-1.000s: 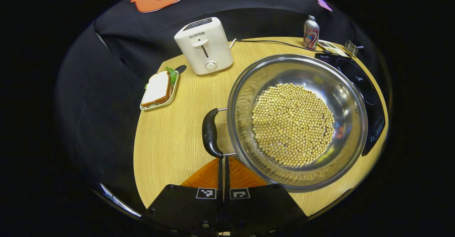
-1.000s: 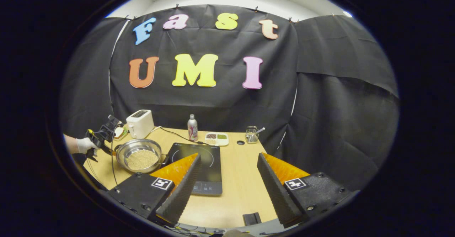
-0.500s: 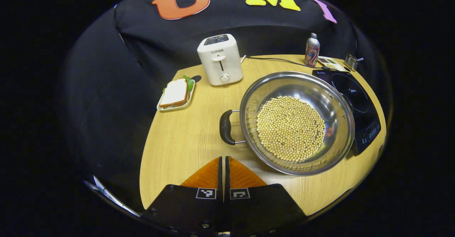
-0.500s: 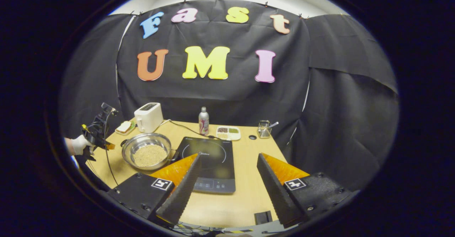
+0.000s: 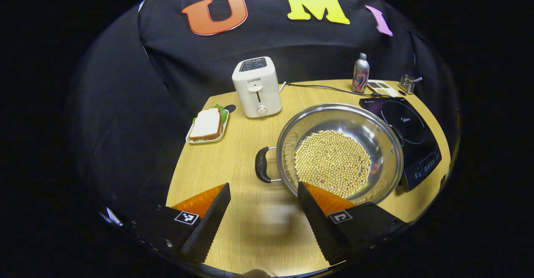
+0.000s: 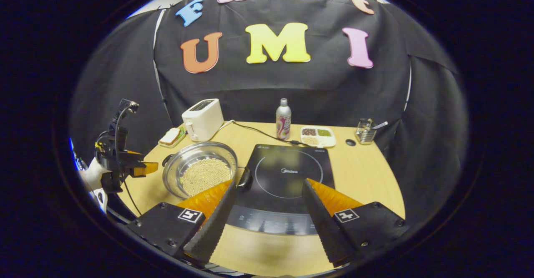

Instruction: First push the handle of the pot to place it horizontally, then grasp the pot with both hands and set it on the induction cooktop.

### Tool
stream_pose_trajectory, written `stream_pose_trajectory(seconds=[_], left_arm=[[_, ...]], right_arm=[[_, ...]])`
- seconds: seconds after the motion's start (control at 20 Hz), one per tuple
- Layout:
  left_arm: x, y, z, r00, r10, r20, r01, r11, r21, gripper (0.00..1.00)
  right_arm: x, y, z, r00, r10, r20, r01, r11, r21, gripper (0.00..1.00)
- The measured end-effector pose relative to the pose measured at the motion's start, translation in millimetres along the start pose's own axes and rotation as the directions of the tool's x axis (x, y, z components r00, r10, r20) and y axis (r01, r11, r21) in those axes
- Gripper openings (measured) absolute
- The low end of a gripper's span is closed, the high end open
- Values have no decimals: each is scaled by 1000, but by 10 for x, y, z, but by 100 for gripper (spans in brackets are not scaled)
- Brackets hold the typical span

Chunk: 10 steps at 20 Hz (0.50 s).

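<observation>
Handle pushed level, I judge; my left hand-held gripper and right hand-held gripper gape wide; next, clasp the pot by both handles.

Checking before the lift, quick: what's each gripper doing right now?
Left gripper: open, holding nothing, short of the pot.
Right gripper: open, empty, over the cooktop.
</observation>
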<state>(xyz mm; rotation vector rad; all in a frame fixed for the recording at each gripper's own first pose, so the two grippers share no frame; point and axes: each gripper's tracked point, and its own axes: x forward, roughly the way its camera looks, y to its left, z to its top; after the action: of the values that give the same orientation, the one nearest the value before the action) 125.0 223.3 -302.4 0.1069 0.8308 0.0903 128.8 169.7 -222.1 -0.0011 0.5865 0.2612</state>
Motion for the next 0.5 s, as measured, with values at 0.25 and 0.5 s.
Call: stream_pose_trajectory(seconds=[0.25,0.5], left_arm=[[331,-37,184,998,-28,-54,28,1000,-12,97],[728,-27,207,989,-29,-145,30,1000,8,97]], right_arm=[[771,244,-124,991,36,-133,-34,999,18,98],[1353,412,-294,965,38,-261,-31,999,31,91]])
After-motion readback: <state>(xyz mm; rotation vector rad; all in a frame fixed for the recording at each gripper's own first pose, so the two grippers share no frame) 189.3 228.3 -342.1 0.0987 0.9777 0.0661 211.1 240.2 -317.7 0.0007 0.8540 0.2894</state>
